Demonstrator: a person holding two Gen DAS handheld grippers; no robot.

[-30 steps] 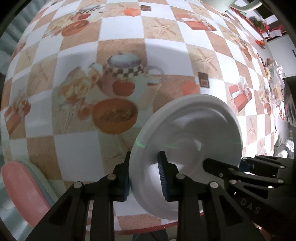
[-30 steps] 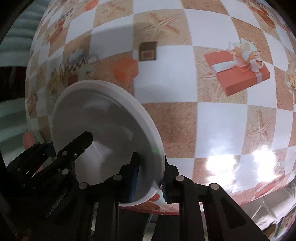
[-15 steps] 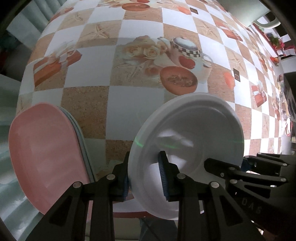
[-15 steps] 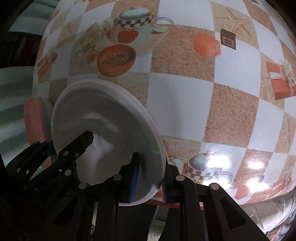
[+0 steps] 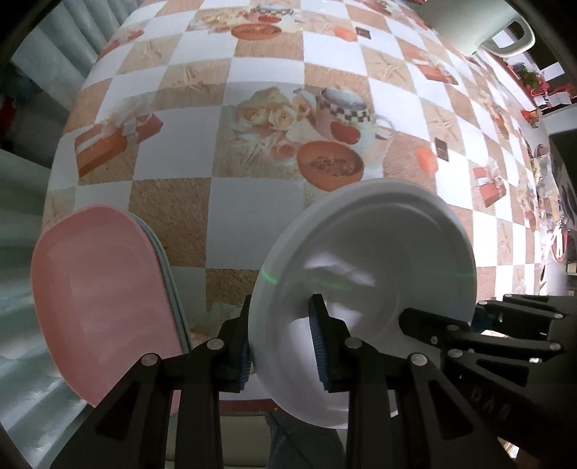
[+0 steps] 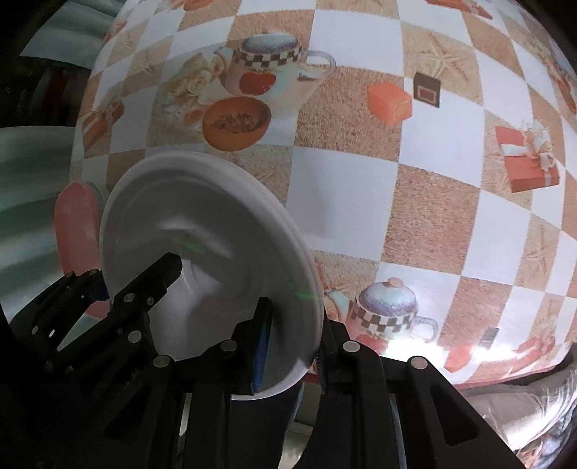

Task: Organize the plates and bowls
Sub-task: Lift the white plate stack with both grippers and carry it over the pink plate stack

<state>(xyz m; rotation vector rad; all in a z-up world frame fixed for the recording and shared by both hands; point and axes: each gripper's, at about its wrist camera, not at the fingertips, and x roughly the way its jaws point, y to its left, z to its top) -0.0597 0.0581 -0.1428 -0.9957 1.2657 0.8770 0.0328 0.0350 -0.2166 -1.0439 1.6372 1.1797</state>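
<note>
Left gripper (image 5: 283, 341) & right gripper (image 6: 290, 342) each clamp opposite rims of white plate (image 5: 364, 285), held tilted above table edge. Pink plate (image 5: 101, 299) tops a stack just left. Beyond: checkered tablecloth (image 5: 230, 202); white jug (image 5: 472, 25) at far right.

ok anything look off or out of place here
Nothing is spilled or broken. The one oddity: the pink plate and the plates under it overhang the table's near edge. Both grippers grip the white plate by opposite rims.
</note>
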